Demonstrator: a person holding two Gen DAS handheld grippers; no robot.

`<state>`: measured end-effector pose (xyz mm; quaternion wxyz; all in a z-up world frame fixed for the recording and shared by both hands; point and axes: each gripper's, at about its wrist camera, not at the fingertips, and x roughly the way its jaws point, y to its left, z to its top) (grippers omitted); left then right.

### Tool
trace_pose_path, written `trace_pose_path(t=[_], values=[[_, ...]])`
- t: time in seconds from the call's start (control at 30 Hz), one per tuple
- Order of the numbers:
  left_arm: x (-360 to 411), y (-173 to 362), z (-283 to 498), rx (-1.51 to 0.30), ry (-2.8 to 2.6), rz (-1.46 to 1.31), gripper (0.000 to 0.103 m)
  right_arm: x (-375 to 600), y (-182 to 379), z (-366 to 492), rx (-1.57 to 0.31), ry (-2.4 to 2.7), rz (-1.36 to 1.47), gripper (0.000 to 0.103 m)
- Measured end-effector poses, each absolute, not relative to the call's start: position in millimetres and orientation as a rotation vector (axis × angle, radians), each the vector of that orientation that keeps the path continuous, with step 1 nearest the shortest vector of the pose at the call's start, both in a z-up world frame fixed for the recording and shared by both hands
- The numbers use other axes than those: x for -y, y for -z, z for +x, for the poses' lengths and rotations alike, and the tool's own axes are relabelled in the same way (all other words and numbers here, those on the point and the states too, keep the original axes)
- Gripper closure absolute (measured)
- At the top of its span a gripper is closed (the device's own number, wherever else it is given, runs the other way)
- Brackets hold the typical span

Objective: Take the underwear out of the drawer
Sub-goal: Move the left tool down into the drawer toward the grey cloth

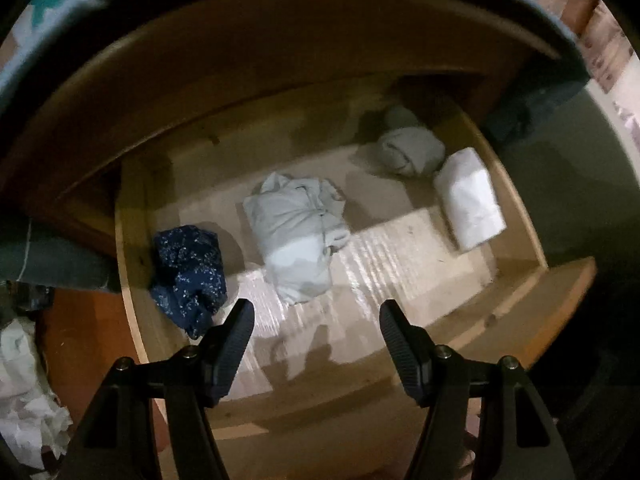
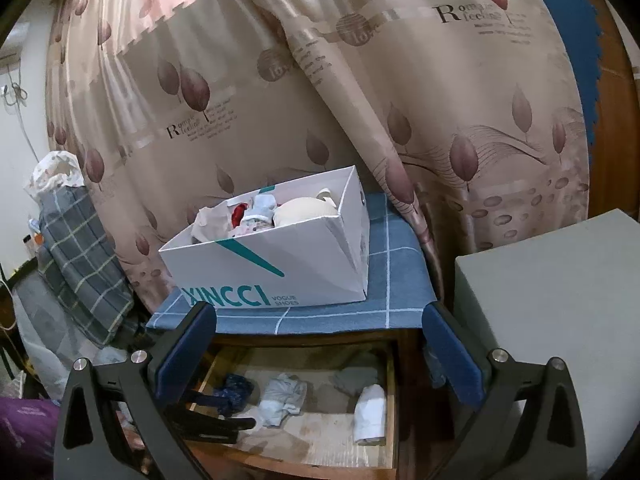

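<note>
Drawer (image 1: 132, 264): pale wood, lining light beige. Inside: navy underwear (image 1: 188, 272) with white speckle; crumpled pale grey-white garment (image 1: 296, 232); grey roll (image 1: 412, 150); plain white folded piece (image 1: 468, 200). Shoebox (image 2: 280, 276): white, teal stripe and teal lettering; red, cream and light blue cloth inside. Cloth under box (image 2: 396, 280): blue with white grid lines. Curtain (image 2: 280, 80): beige-pink, mauve leaf print, dark lettering.

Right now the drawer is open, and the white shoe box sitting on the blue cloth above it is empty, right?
Not quite. The drawer is open and the white shoe box sits on the blue cloth above it, but the box is not empty: the right wrist view shows clothes piled inside it.
</note>
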<state>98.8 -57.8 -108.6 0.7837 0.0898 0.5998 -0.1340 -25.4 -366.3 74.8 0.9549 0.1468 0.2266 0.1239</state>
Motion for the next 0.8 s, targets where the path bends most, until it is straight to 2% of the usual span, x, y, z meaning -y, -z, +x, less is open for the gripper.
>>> trace_pose_path(t=[0.37, 0.8], values=[[41, 149, 135, -1.407, 0.15, -0.184, 0.036, 403, -68, -29, -0.442, -0.297, 0.456, 0.0], [10, 177, 148, -1.512, -0.139, -0.49, 0.036, 415, -67, -33, -0.423, -0.378, 0.521, 0.0]])
